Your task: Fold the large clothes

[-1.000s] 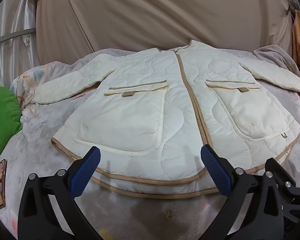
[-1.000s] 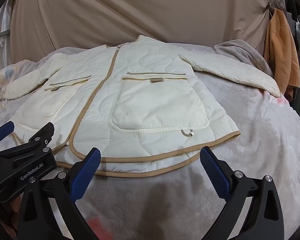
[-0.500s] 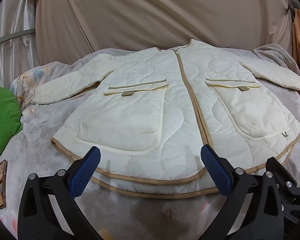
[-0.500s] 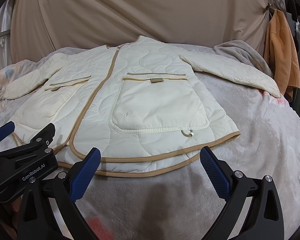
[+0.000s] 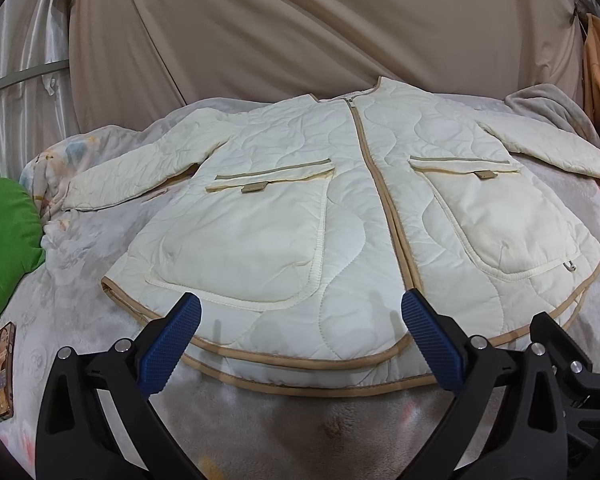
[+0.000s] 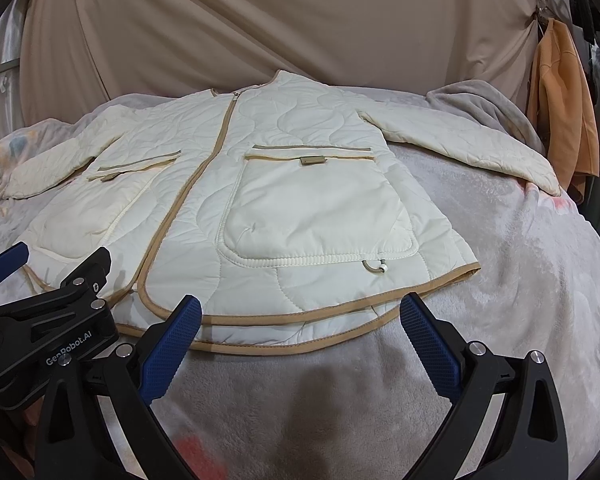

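Both fingers [image 5: 172, 344] spread, empty | left gripper [image 6: 8, 258] marked "GenRobot.AI" | jacket [image 5: 340, 220] flat

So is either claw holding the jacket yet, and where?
Nothing held. Left claw and right claw are both open, short of the quilted jacket hem.

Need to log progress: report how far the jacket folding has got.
Done: the cream jacket lies flat, front up, zipped, sleeves spread on the blanket. In hand: nothing; the left gripper and right gripper hover open near the hem. Left: every fold, sleeves included.
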The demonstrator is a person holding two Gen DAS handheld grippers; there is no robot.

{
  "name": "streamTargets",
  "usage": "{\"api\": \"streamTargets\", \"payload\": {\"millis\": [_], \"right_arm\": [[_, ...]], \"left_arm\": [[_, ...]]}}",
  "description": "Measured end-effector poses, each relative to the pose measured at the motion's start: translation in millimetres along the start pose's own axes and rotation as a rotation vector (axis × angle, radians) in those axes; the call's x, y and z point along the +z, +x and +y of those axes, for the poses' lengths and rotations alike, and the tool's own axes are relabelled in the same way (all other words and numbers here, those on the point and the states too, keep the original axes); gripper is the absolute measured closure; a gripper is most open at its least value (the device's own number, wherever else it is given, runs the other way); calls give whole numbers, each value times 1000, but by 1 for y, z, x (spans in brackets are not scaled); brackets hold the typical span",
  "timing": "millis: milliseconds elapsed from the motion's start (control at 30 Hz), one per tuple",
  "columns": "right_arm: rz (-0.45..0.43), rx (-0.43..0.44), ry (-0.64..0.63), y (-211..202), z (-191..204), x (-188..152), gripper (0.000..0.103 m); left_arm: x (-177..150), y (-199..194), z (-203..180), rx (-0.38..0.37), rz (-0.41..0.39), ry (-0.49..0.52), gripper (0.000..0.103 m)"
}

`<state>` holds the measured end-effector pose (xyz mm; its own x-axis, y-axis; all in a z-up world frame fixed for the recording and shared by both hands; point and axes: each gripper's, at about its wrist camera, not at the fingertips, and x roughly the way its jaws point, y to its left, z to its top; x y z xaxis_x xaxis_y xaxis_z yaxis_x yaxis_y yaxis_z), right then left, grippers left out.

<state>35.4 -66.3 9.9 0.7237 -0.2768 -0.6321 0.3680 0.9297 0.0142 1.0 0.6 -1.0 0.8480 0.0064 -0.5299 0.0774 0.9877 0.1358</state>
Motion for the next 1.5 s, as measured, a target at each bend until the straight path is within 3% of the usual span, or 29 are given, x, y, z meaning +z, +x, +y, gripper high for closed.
{"api": "streamTargets", "payload": {"millis": [1500], "right_arm": [[3, 0, -2, 1, -1, 1, 5]], "left_arm": [[-3, 1, 0, 3, 8, 10, 5]]}}
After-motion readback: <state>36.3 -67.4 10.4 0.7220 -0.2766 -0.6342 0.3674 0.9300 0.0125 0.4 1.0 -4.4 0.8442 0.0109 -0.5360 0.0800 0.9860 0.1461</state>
